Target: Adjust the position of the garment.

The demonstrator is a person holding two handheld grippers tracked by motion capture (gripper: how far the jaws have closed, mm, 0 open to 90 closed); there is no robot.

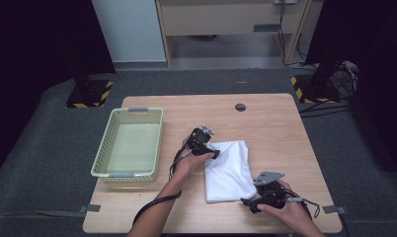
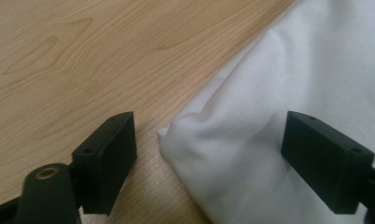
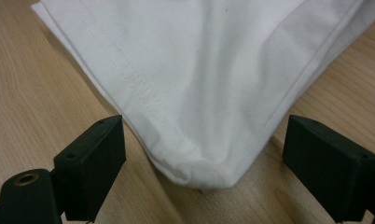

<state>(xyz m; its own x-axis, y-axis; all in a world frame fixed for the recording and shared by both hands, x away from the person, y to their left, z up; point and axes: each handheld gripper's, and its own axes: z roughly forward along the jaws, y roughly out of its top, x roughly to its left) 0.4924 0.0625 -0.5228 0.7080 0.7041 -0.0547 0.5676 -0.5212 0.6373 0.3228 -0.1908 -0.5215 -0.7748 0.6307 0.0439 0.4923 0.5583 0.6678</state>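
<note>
A folded white cloth point(image 1: 228, 170) lies on the wooden table point(image 1: 270, 128), right of centre. My left gripper point(image 1: 213, 153) rests at the cloth's far left corner. In the left gripper view its jaws point(image 2: 209, 154) stand wide apart, with the corner of the cloth point(image 2: 316, 70) between them and one jaw over the fabric. My right gripper point(image 1: 249, 201) sits at the near right corner. In the right gripper view it point(image 3: 202, 158) is open, and the hemmed corner of the cloth point(image 3: 199, 70) points into the gap without touching either jaw.
A pale green plastic basket point(image 1: 132, 111) stands on the table's left side, with nothing in it. A round dark cable hole point(image 1: 240, 106) sits near the far edge. Grey carpet surrounds the table, with black stands at the back corners.
</note>
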